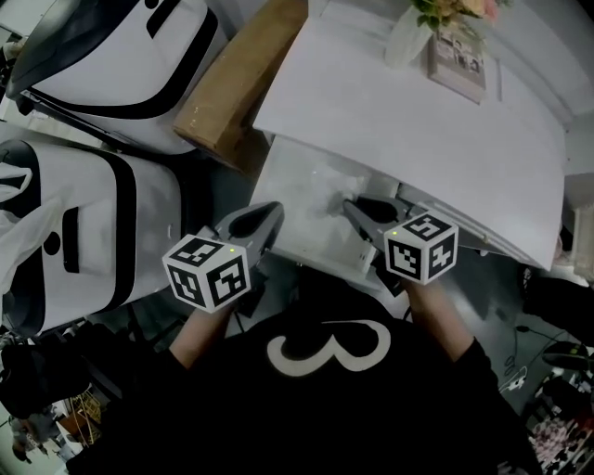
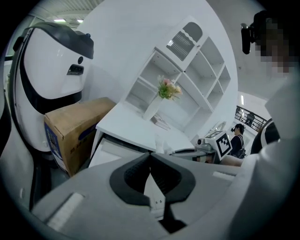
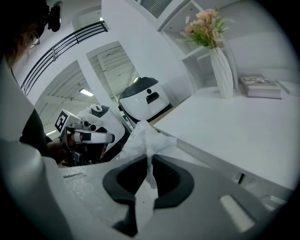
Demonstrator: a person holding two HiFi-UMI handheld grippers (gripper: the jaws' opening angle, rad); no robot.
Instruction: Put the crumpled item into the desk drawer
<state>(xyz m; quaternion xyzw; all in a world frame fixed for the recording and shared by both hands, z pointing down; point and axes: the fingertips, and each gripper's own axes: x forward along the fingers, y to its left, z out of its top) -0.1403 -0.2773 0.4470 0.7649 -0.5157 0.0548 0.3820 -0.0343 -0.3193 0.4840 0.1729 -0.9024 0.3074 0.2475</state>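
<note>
Protruding from right hand-held gripper (image 3: 149, 159): crumpled item (image 3: 145, 136)

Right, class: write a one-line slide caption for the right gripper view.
Right gripper pinches a crumpled tissue beside a white desk bearing a vase.

From the head view, a brown cardboard box (image 1: 243, 79) lies at 11 o'clock. Just left of it, at 10 o'clock, is a rounded white machine (image 1: 121, 56) with black trim. A second white machine (image 1: 83, 232) of the same kind stands at 9 o'clock. At 1 o'clock a slim white vase (image 1: 406, 39) holds pink flowers (image 1: 455, 9), and a book (image 1: 457, 57) lies flat just beside it. In the left gripper view a white shelf unit (image 2: 187, 70) rises at 12 o'clock, and a person in dark clothing (image 2: 239, 136) stands far off at 3 o'clock.
</note>
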